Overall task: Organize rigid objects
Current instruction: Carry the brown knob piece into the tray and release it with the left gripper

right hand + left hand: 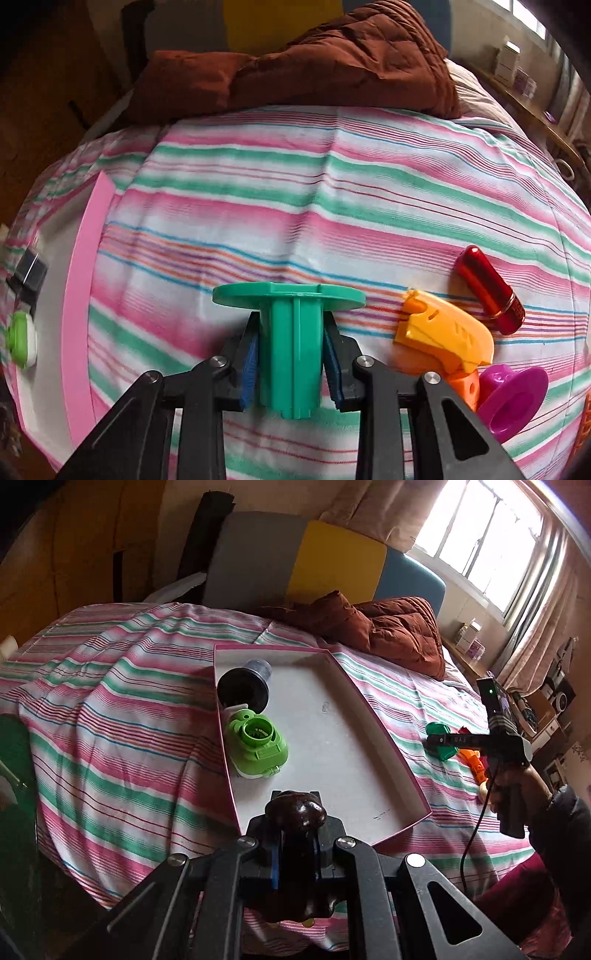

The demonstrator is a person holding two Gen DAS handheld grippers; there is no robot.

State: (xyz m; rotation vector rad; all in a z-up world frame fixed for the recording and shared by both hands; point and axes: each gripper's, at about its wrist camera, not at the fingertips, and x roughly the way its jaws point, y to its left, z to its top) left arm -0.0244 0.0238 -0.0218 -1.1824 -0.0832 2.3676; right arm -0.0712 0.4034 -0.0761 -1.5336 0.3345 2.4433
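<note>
The green spool (291, 332) is squeezed in the right claw (291, 354) to go in the box (369, 738), while the left claw (295, 834) grips maybe a brown toy (297, 808).

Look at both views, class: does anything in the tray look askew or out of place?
Yes. The dark funnel-shaped cup lies tipped on its side in the tray, mouth facing the camera, beside the green gadget.

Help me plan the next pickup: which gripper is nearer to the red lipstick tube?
Right. The right gripper, jaws shut on the green spool, sits close beside the lipstick tube. The left gripper, holding a dark brown object, hangs over the box, farther away.
</note>
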